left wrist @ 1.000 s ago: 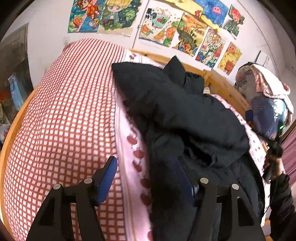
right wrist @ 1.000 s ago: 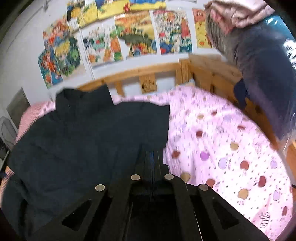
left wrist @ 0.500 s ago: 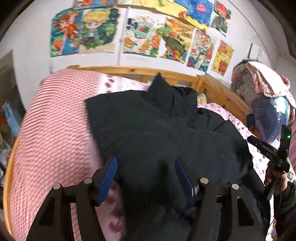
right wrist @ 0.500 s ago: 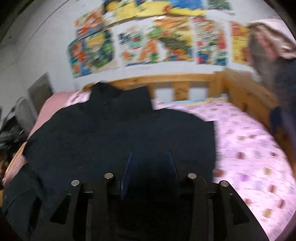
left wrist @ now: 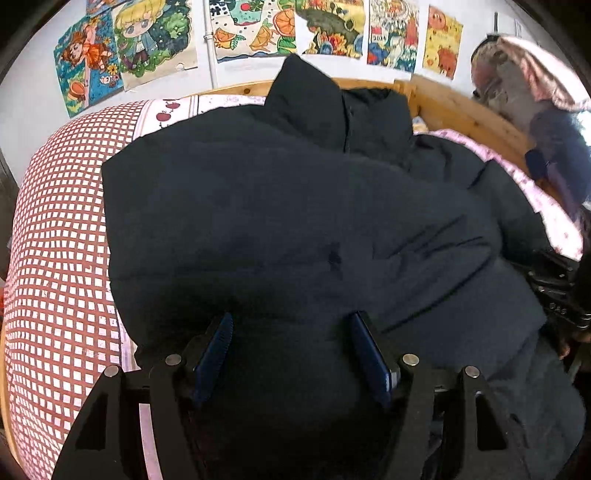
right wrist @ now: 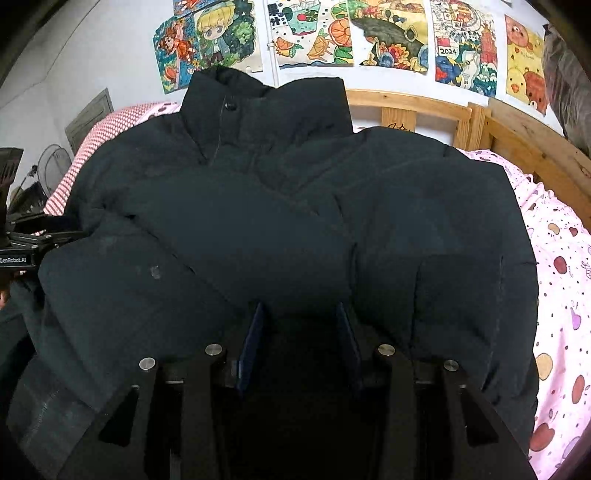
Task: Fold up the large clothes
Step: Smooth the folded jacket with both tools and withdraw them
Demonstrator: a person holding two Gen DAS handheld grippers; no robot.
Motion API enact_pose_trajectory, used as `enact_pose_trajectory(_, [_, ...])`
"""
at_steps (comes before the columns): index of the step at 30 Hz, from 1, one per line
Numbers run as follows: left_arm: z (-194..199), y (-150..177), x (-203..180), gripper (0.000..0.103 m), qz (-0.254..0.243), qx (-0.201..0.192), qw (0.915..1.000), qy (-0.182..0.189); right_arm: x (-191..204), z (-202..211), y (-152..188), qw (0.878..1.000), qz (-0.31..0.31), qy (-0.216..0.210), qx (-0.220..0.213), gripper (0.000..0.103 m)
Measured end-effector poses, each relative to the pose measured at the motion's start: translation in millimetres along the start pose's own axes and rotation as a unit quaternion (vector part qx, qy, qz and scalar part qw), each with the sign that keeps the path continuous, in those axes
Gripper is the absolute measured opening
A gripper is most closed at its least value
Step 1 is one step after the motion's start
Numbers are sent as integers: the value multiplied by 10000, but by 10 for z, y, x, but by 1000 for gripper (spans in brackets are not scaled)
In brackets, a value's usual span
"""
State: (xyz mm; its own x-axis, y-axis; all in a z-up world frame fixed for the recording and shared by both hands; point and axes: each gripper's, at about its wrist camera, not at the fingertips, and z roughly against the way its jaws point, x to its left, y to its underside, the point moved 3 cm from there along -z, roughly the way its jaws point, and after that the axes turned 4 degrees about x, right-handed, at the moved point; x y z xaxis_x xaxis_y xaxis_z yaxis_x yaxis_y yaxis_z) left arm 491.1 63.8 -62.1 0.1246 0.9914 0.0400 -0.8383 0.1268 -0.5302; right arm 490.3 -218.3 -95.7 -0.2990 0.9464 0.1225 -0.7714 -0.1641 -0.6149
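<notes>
I hover my left gripper [left wrist: 290,332] and right gripper [right wrist: 301,325], both spread wide and empty, over the black puffer jacket [right wrist: 295,229], which fills mid-frame across the bed [right wrist: 561,280], collar toward the posters [right wrist: 391,33] at top; sleeves look folded inward, apparently ready for the hem fold.

The jacket [right wrist: 280,229] is matt dark cloth, softly padded, with a glossy plastic snap on its collar. Left of the jacket lies a red-and-white checked woven quilt [left wrist: 55,258]; right of it, a smooth pink printed cotton sheet [right wrist: 561,280]. Behind the jacket stands a bare, grainy wooden bed frame [right wrist: 424,107] below matt paper drawings [right wrist: 391,33].
</notes>
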Motion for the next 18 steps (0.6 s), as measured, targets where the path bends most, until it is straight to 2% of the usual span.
enact_pose_trajectory(3, [-77, 33, -31, 65, -82, 11, 9999, -124, -2, -36, 43, 10000, -18, 16, -74, 37])
enact_pose_trajectory(9, [-65, 80, 11, 65, -16, -110, 9999, -57, -75, 55, 76, 9987, -139, -111, -471, 41])
enact_pose_trajectory(15, [130, 65, 132, 72, 157, -312, 9985, 426, -122, 190, -20, 9979, -199, -263, -553, 67])
enact_pose_trajectory(18, [264, -30, 187, 72, 222, -411, 9971, 608, -163, 234, -101, 9982, -203, -359, -424, 70])
